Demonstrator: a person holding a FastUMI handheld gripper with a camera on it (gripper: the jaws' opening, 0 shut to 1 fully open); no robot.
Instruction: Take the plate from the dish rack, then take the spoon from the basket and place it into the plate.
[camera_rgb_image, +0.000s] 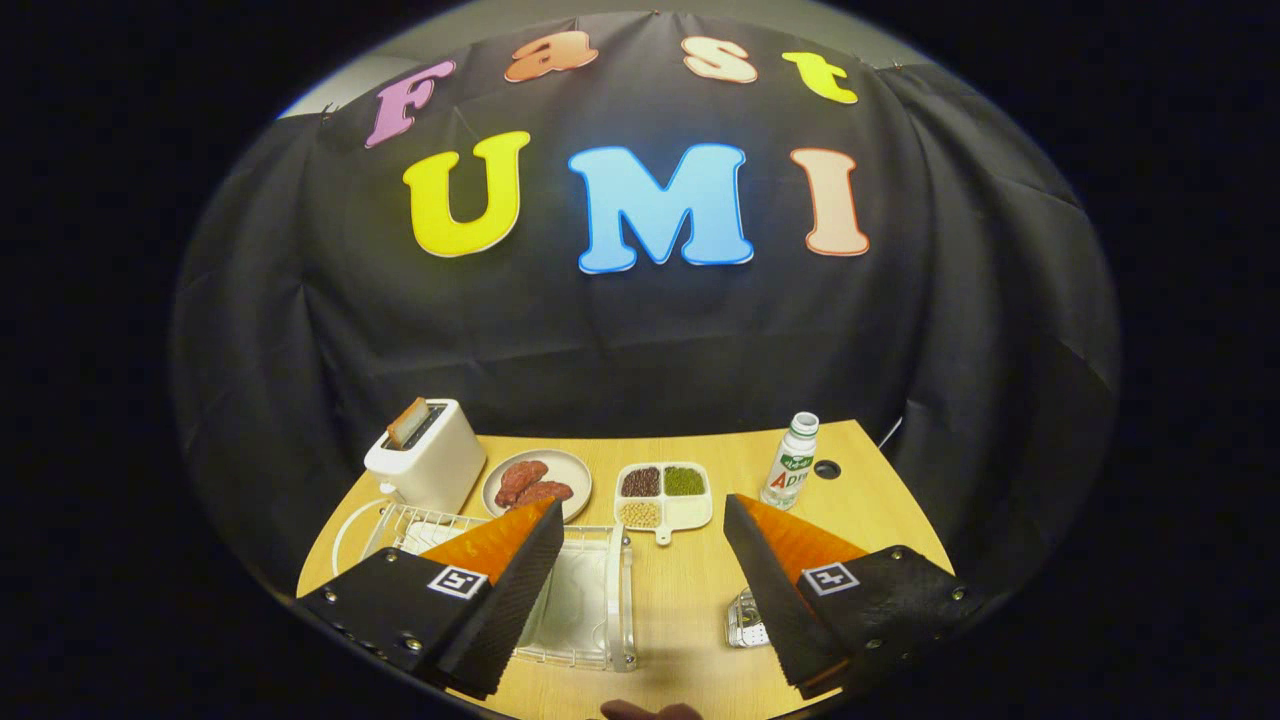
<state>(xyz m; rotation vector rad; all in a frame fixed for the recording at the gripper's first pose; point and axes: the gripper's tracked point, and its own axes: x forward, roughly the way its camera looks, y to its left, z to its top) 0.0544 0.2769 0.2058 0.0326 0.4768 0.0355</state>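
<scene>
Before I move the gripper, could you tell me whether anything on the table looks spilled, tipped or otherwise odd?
Nothing stands out. The bottle stands upright, the divided dish keeps its grains in separate compartments, and the toaster sits squarely beside the meat plate. The gripper is open above the table.

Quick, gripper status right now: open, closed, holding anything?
Gripper: open, fingers spread wide, holding nothing; it hangs above the table, with the dish rack under and beside one finger.
</scene>
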